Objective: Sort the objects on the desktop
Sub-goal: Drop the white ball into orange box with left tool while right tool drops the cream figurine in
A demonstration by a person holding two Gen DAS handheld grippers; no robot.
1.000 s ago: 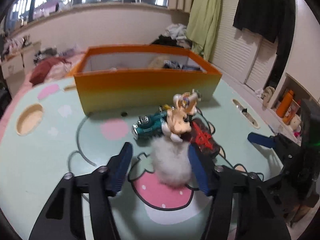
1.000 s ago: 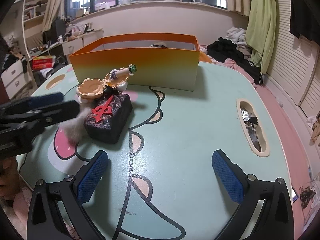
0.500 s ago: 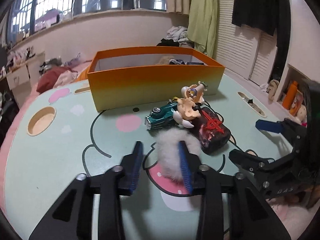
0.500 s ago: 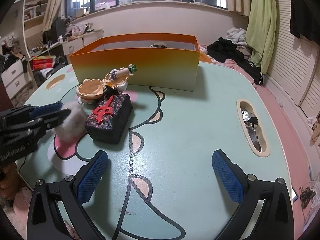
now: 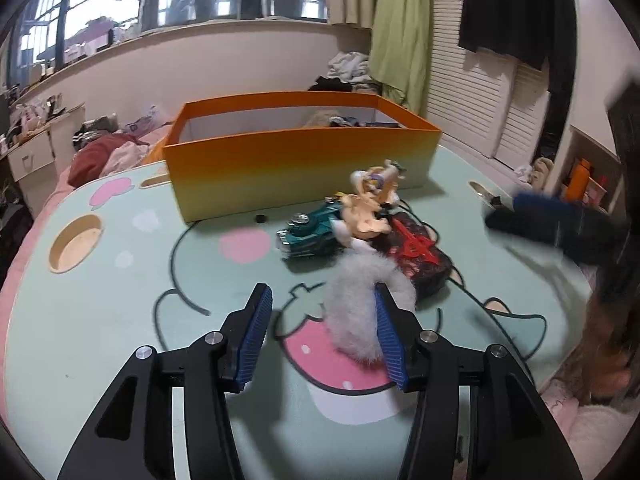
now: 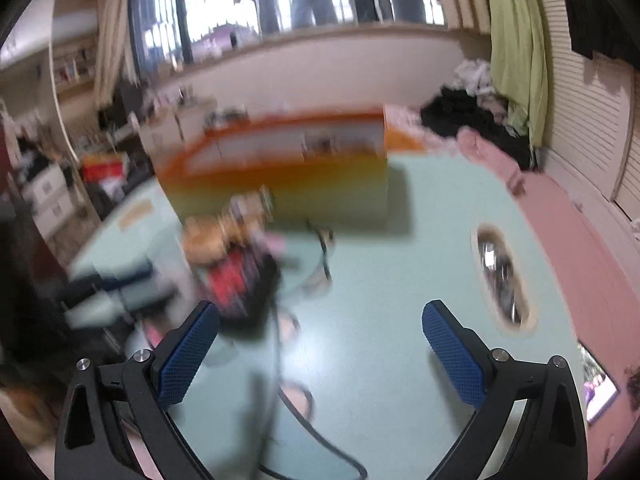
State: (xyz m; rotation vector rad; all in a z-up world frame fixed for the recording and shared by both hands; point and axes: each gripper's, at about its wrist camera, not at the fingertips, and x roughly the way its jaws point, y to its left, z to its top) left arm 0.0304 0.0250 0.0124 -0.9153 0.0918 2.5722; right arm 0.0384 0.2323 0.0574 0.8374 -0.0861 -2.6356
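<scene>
Left gripper (image 5: 320, 336) straddles a white fluffy pompom (image 5: 360, 300) on the mint-green table (image 5: 100, 320), short of the orange box (image 5: 296, 168).

The soft, shapeless pompom lies off-centre between the parted blue ribbed pads, against the right one (image 5: 390, 344) and clear of the other; it is not yet clamped. Its longer axis runs roughly forward, toward the clutter beyond: a hard teal toy car (image 5: 310, 236), a glossy cream figurine (image 5: 368, 208) and a dark pouch with red lettering (image 5: 416, 258), which sits just beside the fluff. The stiff card box stands farther ahead. The right gripper (image 6: 320, 354), motion-blurred, hangs wide open and empty, farther from the pompom; the left is judged better placed to close.
</scene>
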